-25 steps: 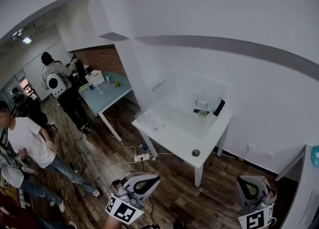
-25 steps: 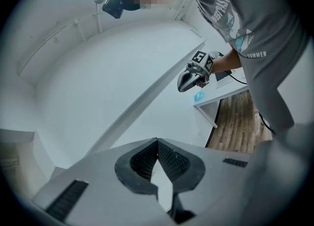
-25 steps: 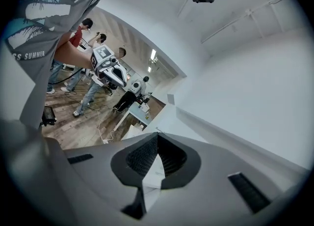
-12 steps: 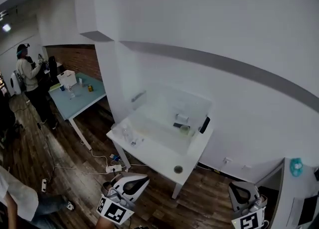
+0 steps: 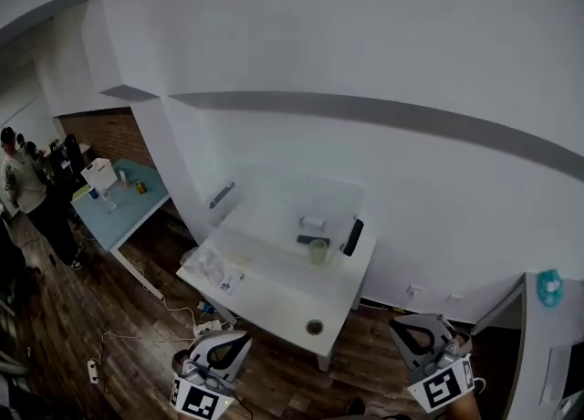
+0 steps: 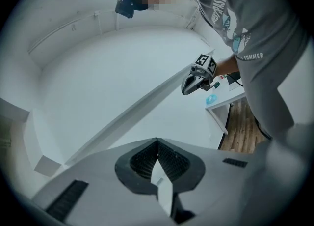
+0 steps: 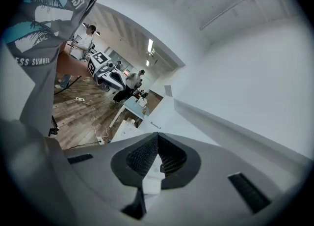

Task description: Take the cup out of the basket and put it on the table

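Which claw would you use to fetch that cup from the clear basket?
Right, narrowly. The cup sits toward the basket's right end, on the right claw's side. Both it and the left claw are shut, well short of the table.

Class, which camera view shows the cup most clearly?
The head view: the cup stands in the clear basket on the white table. The left gripper view faces the wall; the right gripper view shows the table far off, cup indiscernible.

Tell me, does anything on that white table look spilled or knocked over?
Nothing stands out. The cup stands upright in the clear basket on the white table; no spill shows from this distance.
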The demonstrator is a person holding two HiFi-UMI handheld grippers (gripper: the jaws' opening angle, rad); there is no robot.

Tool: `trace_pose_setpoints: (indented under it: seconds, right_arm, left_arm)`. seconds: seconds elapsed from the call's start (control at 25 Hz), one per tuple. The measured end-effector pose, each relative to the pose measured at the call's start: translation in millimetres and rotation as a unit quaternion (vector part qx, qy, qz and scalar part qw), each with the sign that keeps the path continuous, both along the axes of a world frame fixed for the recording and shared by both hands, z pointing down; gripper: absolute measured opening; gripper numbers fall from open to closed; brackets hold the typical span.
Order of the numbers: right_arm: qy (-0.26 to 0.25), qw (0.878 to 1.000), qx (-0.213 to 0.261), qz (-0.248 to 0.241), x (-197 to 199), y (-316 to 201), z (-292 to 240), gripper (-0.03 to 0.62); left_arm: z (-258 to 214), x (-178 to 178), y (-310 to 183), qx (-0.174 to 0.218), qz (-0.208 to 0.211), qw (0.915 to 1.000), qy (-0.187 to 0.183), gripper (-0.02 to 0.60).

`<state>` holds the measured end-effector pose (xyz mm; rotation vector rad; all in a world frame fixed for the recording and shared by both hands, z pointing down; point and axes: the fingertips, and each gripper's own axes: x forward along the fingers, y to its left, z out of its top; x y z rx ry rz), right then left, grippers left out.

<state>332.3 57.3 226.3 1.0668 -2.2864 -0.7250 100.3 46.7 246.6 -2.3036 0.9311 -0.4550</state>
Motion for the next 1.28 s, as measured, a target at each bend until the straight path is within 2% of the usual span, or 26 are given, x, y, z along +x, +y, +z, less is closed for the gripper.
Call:
trace_pose_setpoints:
  seconds: [0.12,0.36,0.48,0.6,0.68,0.76,1.04,1.28]
  right_arm:
    - [-0.017,0.999,-0.001,-0.028,7.5,-26.8,3.2,0.011]
    - [-0.02,0.997,-0.002,-0.072,23.5,-71.9,12.1,0.011]
    - [0.007,0.995,0.027,-0.093,25.3,-92.5,-0.3,0.012]
    - [0.062,0.989,0.061,-0.123,14.7,-103.9,-2.7,0.011]
    - [0.083,0.986,0.067,-0.129,1.8,-113.2,1.6,0.011]
    - [0.092,0.985,0.068,-0.128,-10.8,-127.9,3.1,0.011]
    - [0.129,0.982,0.064,-0.118,-56.1,-198.2,3.3,0.011]
    - [0.154,0.981,0.049,-0.108,-88.2,-247.2,9.4,0.012]
  left_arm:
    - [2.6,11.0,-16.1,-0.012,-0.021,0.9992,-0.032,0.009]
    - [4.0,30.2,-45.0,-0.014,-0.055,0.9979,-0.031,0.009]
    - [-3.0,43.2,-65.2,-0.019,-0.04,0.9978,-0.049,0.009]
    - [-6.1,53.0,-71.2,-0.019,-0.027,0.9966,-0.076,0.009]
    - [0.7,49.0,-80.1,-0.013,-0.015,0.9944,-0.104,0.009]
    - [5.9,42.1,-93.3,-0.008,-0.003,0.9931,-0.117,0.009]
    - [8.2,23.9,-158.7,0.007,0.031,0.9951,-0.094,0.009]
    - [15.2,5.6,-207.3,0.012,0.049,0.9948,-0.089,0.009]
